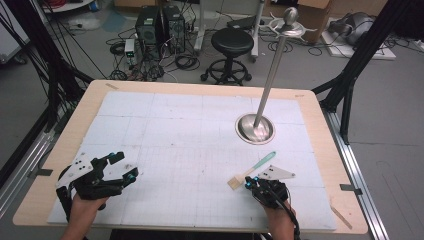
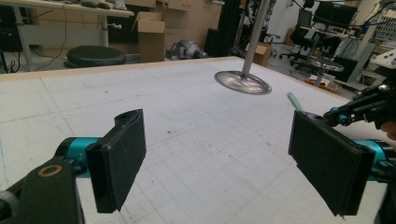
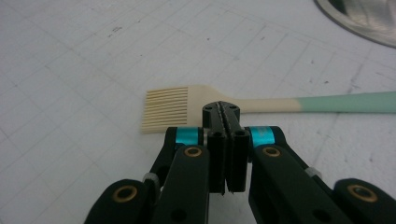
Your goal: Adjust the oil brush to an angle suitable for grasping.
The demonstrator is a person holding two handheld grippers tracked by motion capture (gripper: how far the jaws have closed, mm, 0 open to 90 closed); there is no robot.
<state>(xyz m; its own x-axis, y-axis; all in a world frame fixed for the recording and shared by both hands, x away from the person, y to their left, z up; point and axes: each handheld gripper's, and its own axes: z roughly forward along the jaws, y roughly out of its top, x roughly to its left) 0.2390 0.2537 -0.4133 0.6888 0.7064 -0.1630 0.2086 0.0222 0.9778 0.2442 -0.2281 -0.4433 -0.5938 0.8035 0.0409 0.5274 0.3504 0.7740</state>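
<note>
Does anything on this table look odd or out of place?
Nothing looks broken or spilled. A wooden pastry brush with a mint-green handle lies flat on the scuffed white gridded mat, just beyond the shut right tool; the metal pole stand stands upright.

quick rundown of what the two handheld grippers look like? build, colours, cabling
Both are black linkage-style units. The left gripper has flat rectangular black pads, teal collars at the jaw bases, a brass bushing at a pivot and a grey three-cornered plate on top. The right gripper has teal collars, brass-ringed pivots, screw heads at the tips, a grey plate and a black cable trailing back. No sleeves are visible.
</note>
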